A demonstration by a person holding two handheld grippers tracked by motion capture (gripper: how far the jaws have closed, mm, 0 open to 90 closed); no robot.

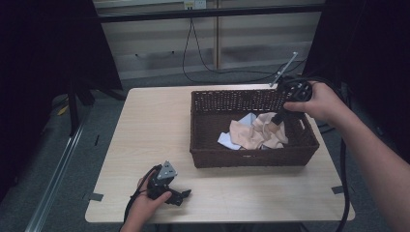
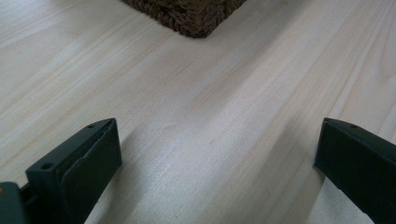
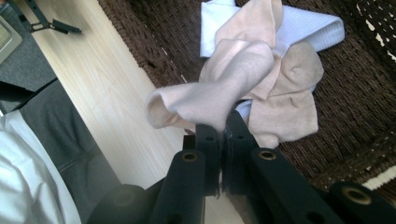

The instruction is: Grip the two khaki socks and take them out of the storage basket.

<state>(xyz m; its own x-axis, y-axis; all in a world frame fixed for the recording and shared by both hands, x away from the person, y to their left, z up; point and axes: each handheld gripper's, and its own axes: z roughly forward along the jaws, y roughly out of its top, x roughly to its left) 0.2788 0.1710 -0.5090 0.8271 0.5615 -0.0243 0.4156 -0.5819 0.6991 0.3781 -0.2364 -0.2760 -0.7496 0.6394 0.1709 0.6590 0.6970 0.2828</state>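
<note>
A dark wicker basket [image 1: 251, 157] stands on the right half of the table and holds peach socks and a white cloth [image 1: 226, 140]. My right gripper [image 1: 276, 121] reaches down into it from the far right corner, shut on a peach sock [image 3: 210, 100] that hangs lifted from its tips. More peach socks [image 3: 292, 100] and the white cloth [image 3: 306, 30] lie on the basket floor below. My left gripper [image 1: 183, 195] rests low over the table's front edge, left of the basket. Its jaws stand wide apart with bare wood between them, the basket's corner [image 2: 196, 16] ahead.
The light wooden table [image 1: 150, 130] has bare room to the left of the basket. Cables [image 1: 198, 53] hang at the wall behind. A metal rod [image 1: 284, 68] leans past the table's far right corner. Dark stands flank both sides.
</note>
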